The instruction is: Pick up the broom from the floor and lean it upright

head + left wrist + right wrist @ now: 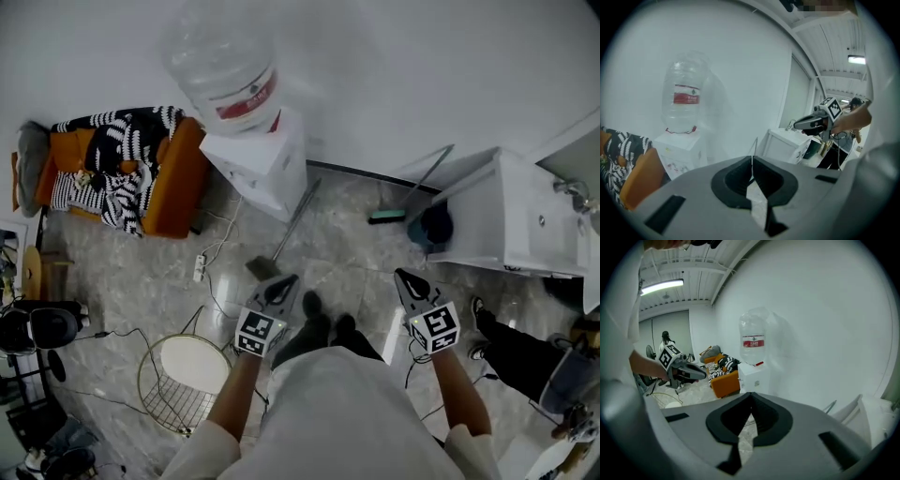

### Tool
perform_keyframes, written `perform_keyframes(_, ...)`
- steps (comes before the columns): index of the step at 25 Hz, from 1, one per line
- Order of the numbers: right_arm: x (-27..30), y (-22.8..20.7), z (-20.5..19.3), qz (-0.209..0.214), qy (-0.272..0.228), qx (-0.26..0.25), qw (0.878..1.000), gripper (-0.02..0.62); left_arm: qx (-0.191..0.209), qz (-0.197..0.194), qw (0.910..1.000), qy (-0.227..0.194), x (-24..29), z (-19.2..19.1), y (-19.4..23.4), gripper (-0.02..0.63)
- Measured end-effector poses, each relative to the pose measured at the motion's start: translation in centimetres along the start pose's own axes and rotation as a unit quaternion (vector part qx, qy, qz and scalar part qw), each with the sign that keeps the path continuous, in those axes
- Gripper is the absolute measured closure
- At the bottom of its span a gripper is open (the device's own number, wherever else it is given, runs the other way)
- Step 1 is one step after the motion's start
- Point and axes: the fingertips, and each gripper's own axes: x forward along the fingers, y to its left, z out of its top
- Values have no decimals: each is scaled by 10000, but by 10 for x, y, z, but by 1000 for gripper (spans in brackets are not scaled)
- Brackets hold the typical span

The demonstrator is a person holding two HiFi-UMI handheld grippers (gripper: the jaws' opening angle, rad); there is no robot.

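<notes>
A broom with a green head [386, 217] stands on the floor, its thin handle [429, 172] slanting up against the white cabinet by the wall. My left gripper [284, 284] is shut and empty, held over the floor well in front of it. My right gripper [406, 278] is also shut with nothing in it, nearer the broom but apart from it. In the left gripper view the jaws [752, 157] meet at the tips, and the right gripper [799, 123] shows beyond. The right gripper view shows its jaws [751, 394] meeting and the left gripper [702, 375] off to the left.
A long-handled dustpan [262, 267] leans on the white water dispenser [258, 159], which carries a big bottle [225, 66]. An orange sofa [173, 183] stands left, a white cabinet [511, 211] right. A round wire table [187, 375] and a power strip [199, 269] with cables are on the floor.
</notes>
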Motion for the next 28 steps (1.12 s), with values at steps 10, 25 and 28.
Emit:
perform_keyframes(10,47,-20,3,-421,98,432,9981,594,-80,-446,9987,243,42,-8,38,595)
perform_keyframes(25,108,-27,7,34,247,331,9991,594,-233,-549,9978,298,104,-7,72,595)
perform_keyframes(28,123,-46,6,149,296,196,9993,594,-319,-474,9980,260,121,1,77,595)
